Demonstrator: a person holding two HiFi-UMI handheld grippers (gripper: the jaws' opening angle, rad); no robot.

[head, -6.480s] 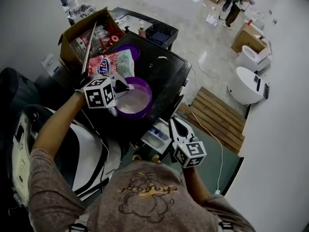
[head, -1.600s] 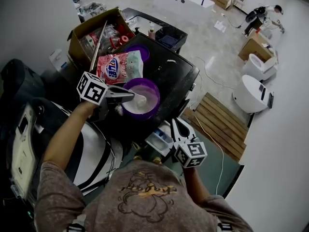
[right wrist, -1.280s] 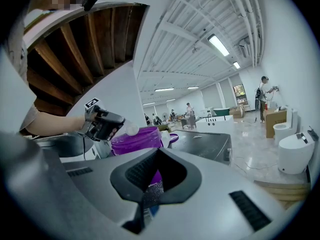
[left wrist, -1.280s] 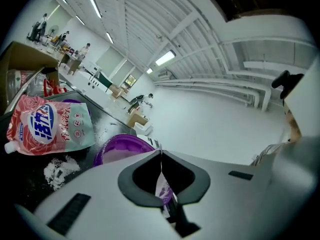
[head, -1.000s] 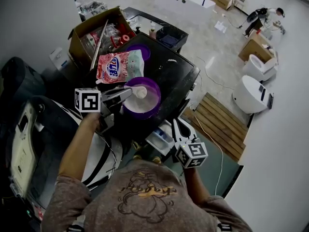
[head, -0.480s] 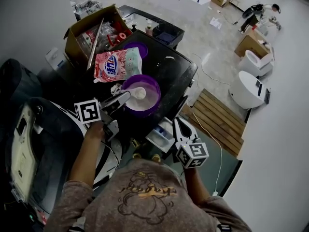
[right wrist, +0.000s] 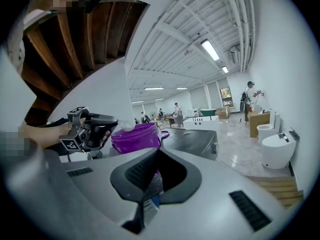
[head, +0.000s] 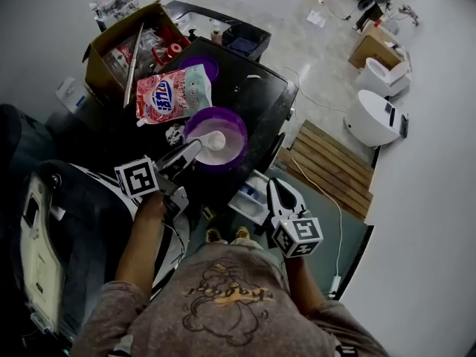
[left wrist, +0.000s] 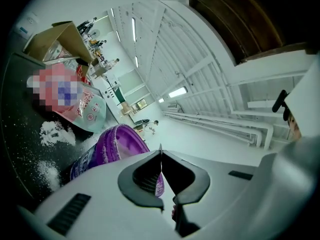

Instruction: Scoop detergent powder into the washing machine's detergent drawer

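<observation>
The left gripper [head: 193, 147] pinches the scoop [head: 216, 140], which points into the purple tub [head: 240, 123] beside the detergent bag [head: 171, 95], while the right gripper [head: 274, 187] has its jaws pressed together.

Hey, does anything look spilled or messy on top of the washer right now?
Yes. Loose white powder lies scattered on the black washer top, beside the purple tub and near the detergent bag, outside both.
</observation>
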